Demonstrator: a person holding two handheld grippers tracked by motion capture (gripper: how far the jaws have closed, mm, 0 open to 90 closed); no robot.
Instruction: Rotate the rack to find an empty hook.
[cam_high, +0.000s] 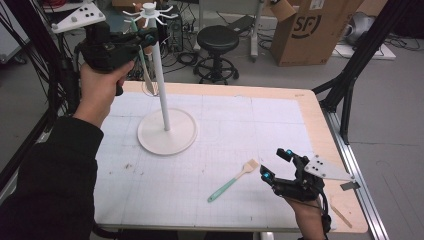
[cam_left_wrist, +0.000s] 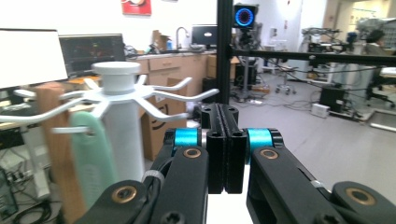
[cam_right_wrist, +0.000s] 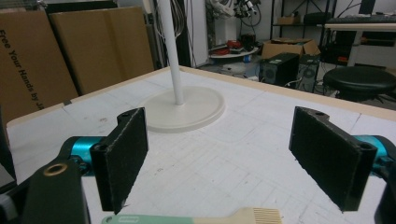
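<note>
- The right gripper (cam_high: 278, 163) hovers low over the near right of the table (cam_high: 310, 107), jaws spread wide with nothing between them.
- Just beside it lies the green-handled brush (cam_high: 232, 180) on the white gridded mat (cam_high: 240, 125), touching neither jaw.
- Mid-table stands the white hook stand (cam_high: 165, 120) on its round base.
- The left gripper (cam_high: 146, 40) is raised beside the stand's top hooks, jaws pressed together and empty; a wooden utensil (cam_left_wrist: 53, 140) and a green utensil (cam_left_wrist: 93, 158) hang there.
- Beyond the table: grey floor, a black stool (cam_high: 218, 40), a cardboard box (cam_high: 312, 27), loose cables.
</note>
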